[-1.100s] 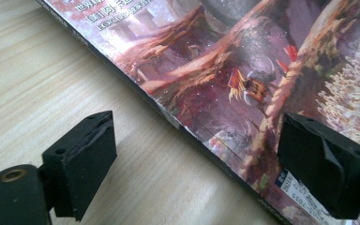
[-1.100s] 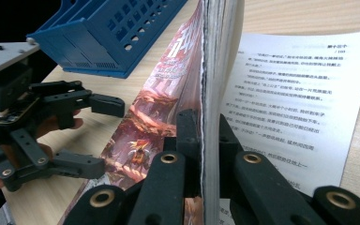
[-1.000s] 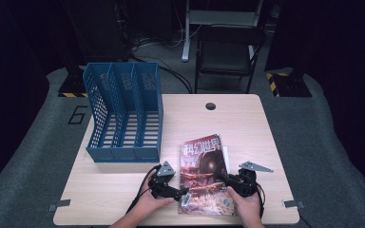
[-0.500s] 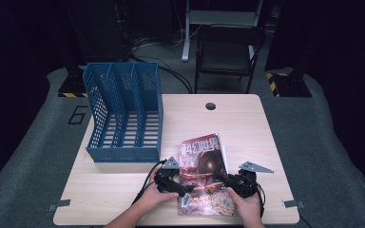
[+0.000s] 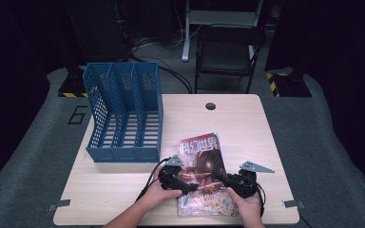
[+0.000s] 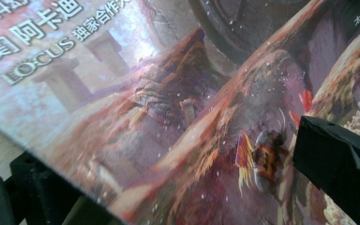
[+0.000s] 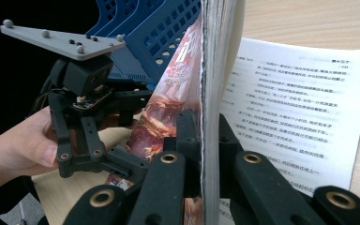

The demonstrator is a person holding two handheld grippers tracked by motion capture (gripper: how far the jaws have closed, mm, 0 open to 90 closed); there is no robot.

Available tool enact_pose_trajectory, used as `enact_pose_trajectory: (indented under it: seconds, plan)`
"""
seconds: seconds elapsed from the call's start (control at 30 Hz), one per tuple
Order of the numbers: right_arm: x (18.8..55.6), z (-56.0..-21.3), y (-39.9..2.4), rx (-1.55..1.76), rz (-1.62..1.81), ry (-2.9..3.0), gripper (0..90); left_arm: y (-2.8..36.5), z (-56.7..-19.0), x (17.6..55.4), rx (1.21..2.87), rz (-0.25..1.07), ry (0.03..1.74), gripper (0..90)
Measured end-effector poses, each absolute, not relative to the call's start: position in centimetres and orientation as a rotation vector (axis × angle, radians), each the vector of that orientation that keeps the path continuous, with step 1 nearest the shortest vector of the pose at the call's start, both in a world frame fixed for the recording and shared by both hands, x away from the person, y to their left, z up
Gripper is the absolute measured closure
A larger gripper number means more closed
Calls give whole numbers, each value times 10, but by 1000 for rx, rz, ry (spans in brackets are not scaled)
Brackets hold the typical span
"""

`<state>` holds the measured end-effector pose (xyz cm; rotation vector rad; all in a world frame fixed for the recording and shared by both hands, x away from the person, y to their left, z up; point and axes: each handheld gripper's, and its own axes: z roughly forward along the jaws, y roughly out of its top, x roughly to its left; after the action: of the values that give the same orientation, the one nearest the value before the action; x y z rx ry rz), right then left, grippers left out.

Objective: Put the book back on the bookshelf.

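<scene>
Lying at the table's [image 5: 123, 190] near edge, right of centre, the magazine [image 5: 202, 161] has its right side pinched by the right gripper [image 7: 201, 140], whose jaws are closed on the page edges. The left gripper [image 5: 187, 186] sits at its left edge, jaws spread wide, one above the cover and one seemingly below, pressing nothing. A blue file rack [image 5: 123, 114] stands just beyond, to the far left. Past the wooden table a black chair [image 5: 225, 52] waits on grey floor.
</scene>
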<state>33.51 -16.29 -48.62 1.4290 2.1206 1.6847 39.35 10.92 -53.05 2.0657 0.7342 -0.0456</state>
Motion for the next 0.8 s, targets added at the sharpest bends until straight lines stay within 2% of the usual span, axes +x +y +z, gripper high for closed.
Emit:
enact_pose_trajectory:
  seconds: [0.2, 0.6, 0.8]
  plan:
    - [336, -485, -161, 1387, 1705, 2125, 857, 105, -530, 396, 2066, -63, 728, 16]
    - [341, -492, -165, 1440, 1678, 2132, 851, 104, -530, 395, 2068, -15, 732, 39]
    - [347, -498, -168, 1512, 1630, 2159, 847, 105, -531, 396, 2045, -6, 759, 95]
